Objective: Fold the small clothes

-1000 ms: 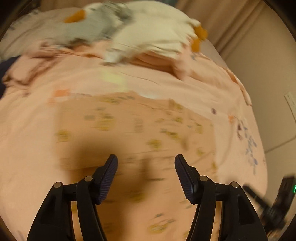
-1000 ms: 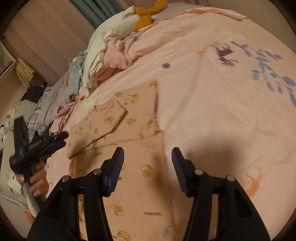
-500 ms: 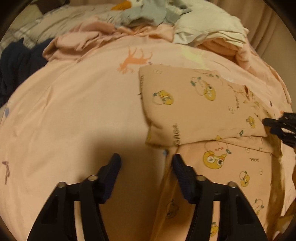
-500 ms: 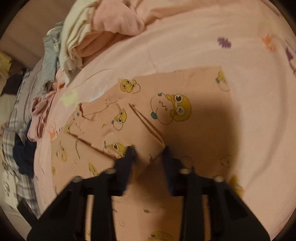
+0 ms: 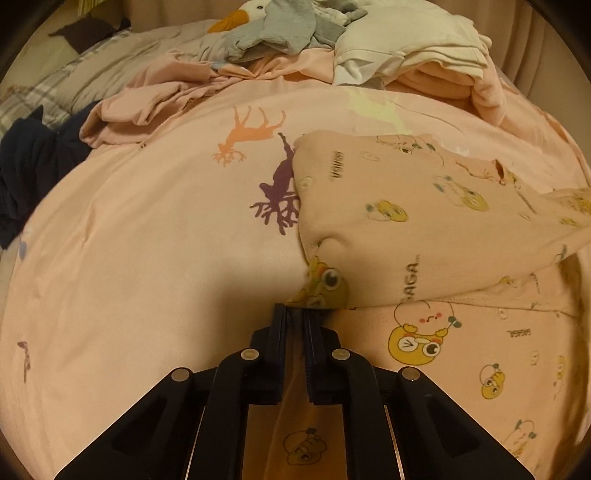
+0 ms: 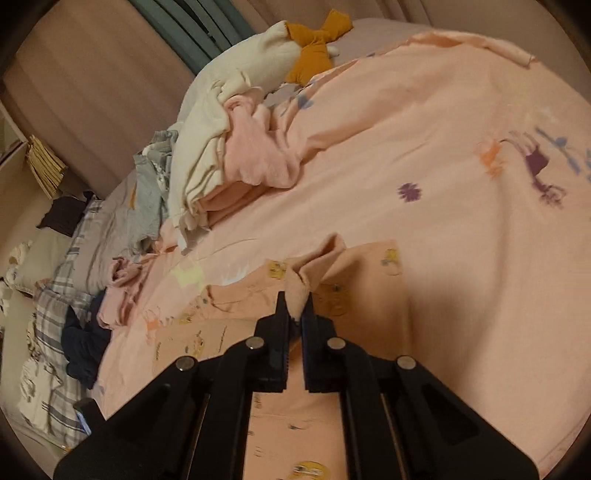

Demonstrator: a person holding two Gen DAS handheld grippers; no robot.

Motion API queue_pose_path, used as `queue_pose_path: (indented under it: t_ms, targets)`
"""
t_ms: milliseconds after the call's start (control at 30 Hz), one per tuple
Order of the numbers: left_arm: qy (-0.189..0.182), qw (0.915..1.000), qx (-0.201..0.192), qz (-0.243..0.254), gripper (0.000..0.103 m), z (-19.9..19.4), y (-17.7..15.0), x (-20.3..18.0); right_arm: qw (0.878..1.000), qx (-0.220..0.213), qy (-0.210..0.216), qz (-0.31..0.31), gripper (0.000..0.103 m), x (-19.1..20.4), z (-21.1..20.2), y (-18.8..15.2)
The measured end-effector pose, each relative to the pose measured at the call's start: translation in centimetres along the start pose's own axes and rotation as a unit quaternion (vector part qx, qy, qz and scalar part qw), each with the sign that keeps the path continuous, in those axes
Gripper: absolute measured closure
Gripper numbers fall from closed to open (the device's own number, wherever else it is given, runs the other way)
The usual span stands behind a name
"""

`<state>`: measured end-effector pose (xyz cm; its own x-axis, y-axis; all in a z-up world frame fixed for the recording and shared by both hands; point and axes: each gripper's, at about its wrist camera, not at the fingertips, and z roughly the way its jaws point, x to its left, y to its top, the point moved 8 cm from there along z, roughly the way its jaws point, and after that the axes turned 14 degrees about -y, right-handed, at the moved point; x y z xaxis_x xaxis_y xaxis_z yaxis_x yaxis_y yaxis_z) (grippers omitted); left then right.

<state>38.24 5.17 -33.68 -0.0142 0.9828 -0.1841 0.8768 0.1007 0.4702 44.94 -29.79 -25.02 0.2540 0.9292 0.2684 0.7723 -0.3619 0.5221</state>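
Grippers both clamped on the same garment. Left gripper (image 5: 294, 314) has just been closing and its jaws now pinch a bunched corner of the peach cartoon-print garment (image 5: 424, 206), cloth squeezed between the pads and trailing back under the fingers. Right gripper (image 6: 294, 310) has also just closed down, nearly shut, with a peaked fold of the garment (image 6: 314, 269) caught between its tips and standing up above them. Garment lies on the pink printed bedsheet (image 5: 147, 240), spread to the right in the left wrist view, its upper layer folded over the lower one, edge pulled taut toward the left gripper. In the right wrist view it sits just in front of and under the gripper, left of the sheet's bare middle. Far side of the bed: heap of other clothes (image 6: 221, 158), cream and pink, grey piece beside it, plush goose (image 5: 258, 14) at the far edge. Dark blue garment (image 5: 29, 173) lies at the left of the bed.
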Motion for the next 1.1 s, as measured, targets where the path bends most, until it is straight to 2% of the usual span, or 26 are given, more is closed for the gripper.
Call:
queue_pose_path:
  t_ms: [67,200,267,333,400,433,500,567,633,700,800,833,1000,1067,1100]
  targets:
    - [0.0,1.0,-0.001,-0.009,0.094,0.0,-0.1,0.1,0.999,0.015,-0.038,-0.003,0.097,-1.9,1.7,-0.9]
    - [-0.009,0.9999,0.007,-0.009,0.094,-0.6,-0.4,-0.1,0.993,0.08,-0.086,0.021,0.097,-5.4,6.3,-4.5]
    - [0.011,0.9998,0.015,0.005,0.094,-0.8,-0.5,0.4,0.994,0.069,-0.085,0.016,0.098,-5.4,6.5,-4.8]
    - [-0.001,0.9997,0.022,0.012,0.094,-1.1,-0.7,0.6,0.992,0.067,-0.103,-0.002,0.098,-4.9,6.1,-4.5]
    - [-0.012,0.9997,0.02,-0.006,0.091,-2.0,-0.8,1.6,0.99,0.066,-0.123,-0.026,0.095,-4.3,5.9,-4.3]
    - [0.004,0.9998,0.015,-0.015,0.091,-2.5,-0.7,2.1,0.989,0.071,-0.123,-0.035,0.093,-4.1,6.0,-4.4]
    - [0.067,0.9977,-0.01,-0.004,0.091,-4.3,-0.3,3.5,0.989,0.08,-0.122,-0.033,0.092,-4.4,5.9,-4.4]
    - [0.089,0.9954,-0.027,0.024,0.091,-6.0,0.1,3.5,0.989,0.086,-0.122,-0.004,0.085,-5.0,5.1,-4.5]
    - [0.075,0.9961,-0.044,0.018,0.091,-7.2,0.3,3.3,0.991,0.085,-0.106,0.014,0.085,-5.2,4.1,-4.5]
    - [0.039,0.9984,-0.041,0.0,0.091,-7.7,0.4,3.0,0.993,0.082,-0.082,0.032,0.08,-5.0,3.1,-4.3]
    - [-0.008,0.9993,-0.027,-0.024,0.091,-7.5,0.4,2.4,0.994,0.1,-0.039,0.03,0.057,-4.0,2.2,-4.6]
    - [-0.01,0.9991,-0.026,-0.032,0.091,-7.4,0.3,2.5,0.994,0.104,-0.032,0.028,0.046,-3.7,2.0,-4.8]
    - [-0.012,0.9995,-0.017,-0.025,0.091,-6.7,-0.3,1.3,0.996,0.069,-0.056,0.029,0.042,-3.3,0.2,-4.4]
    - [-0.022,0.9995,-0.011,-0.022,0.091,-6.5,-0.5,1.0,0.997,0.059,-0.046,0.021,0.029,-3.0,-0.2,-4.0]
    - [-0.026,0.9994,-0.008,-0.021,0.091,-6.4,-0.6,0.7,0.997,0.056,-0.042,0.019,0.029,-2.9,-0.5,-4.0]
